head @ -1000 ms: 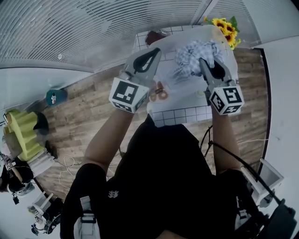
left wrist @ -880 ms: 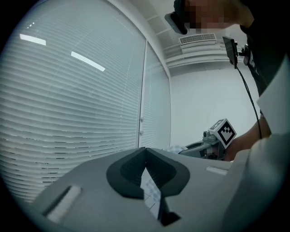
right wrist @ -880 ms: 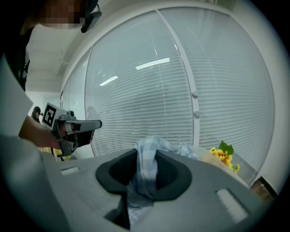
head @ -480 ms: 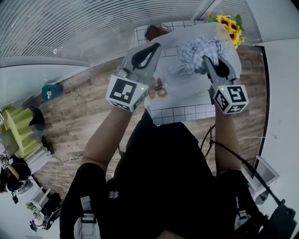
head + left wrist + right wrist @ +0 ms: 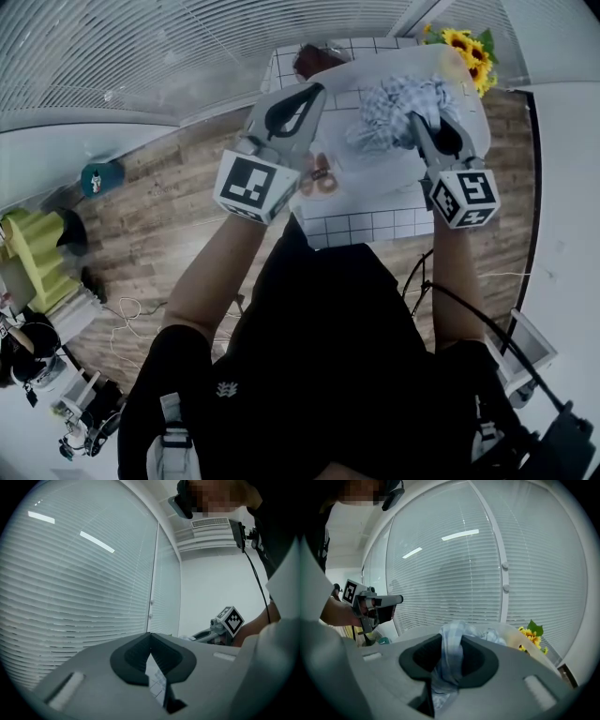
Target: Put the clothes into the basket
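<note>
Checked garment point(image 5: 398, 103): crumpled cloth (thin-looking); floor point(image 5: 159, 225): matt wood; right gripper point(image 5: 451, 637): matt plastic.

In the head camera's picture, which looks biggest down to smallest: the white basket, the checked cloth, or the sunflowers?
1. white basket
2. checked cloth
3. sunflowers, which look only slightly smaller than the cloth. They sit farther from the camera, so that last ranking is unsure.

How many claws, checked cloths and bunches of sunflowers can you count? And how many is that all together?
Claws: 2 (left claw, right claw)
Checked cloth: 1, pinched in the right claw
Bunch of sunflowers: 1
Total: 4
</note>
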Motion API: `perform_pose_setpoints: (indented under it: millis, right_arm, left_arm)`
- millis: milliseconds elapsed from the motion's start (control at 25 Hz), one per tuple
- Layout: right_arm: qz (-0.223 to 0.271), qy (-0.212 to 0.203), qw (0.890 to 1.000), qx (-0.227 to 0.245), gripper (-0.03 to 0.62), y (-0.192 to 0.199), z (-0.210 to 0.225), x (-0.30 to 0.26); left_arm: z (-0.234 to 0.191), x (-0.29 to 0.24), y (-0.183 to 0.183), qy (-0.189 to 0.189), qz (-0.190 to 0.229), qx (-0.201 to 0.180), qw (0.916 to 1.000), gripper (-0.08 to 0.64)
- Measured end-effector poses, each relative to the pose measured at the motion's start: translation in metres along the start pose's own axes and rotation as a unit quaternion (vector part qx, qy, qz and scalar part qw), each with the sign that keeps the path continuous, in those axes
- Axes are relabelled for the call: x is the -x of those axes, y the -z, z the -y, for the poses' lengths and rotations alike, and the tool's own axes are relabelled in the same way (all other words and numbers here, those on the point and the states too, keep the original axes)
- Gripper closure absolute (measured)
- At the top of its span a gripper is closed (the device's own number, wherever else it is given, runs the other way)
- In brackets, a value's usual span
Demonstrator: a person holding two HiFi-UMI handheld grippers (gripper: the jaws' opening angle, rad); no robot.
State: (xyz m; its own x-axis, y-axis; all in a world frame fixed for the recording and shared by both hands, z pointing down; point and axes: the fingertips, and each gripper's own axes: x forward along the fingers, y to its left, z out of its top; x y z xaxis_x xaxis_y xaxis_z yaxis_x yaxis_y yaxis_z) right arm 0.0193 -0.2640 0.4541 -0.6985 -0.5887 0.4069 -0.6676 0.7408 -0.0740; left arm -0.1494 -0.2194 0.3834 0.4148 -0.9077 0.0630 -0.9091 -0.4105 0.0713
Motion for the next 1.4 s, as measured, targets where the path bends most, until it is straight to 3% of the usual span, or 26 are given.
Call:
perform_pose_setpoints:
  millis: [720, 960, 1160, 1400]
  right_arm:
    - [-0.081, -0.021, 0.996, -0.021, 0.457, 0.03, -0.011, -0.019]
    - [-0.064, -0.018, 0.998, -0.021, 0.457, 0.021, -0.01, -0.017]
    - [-0.025, 0.016, 0.999, -0.019, 0.457, 0.007, 0.002, -0.006]
    - [-0.004, 0.027, 0.999, -0.02, 0.457, -0.004, 0.008, 0.007]
  left_arm:
    - [-0.012, 0.002, 0.005, 0.001, -0.002, 0.019, 0.9998, 0.552]
    - [-0.009, -0.002, 0.005, 0.008, 0.001, 0.022, 0.9997, 0.552]
    - [-0.004, -0.006, -0.001, 0.011, 0.006, 0.019, 0.9997, 0.552]
    - [0.005, -0.008, -0.014, 0.014, 0.014, 0.012, 0.9997, 0.552]
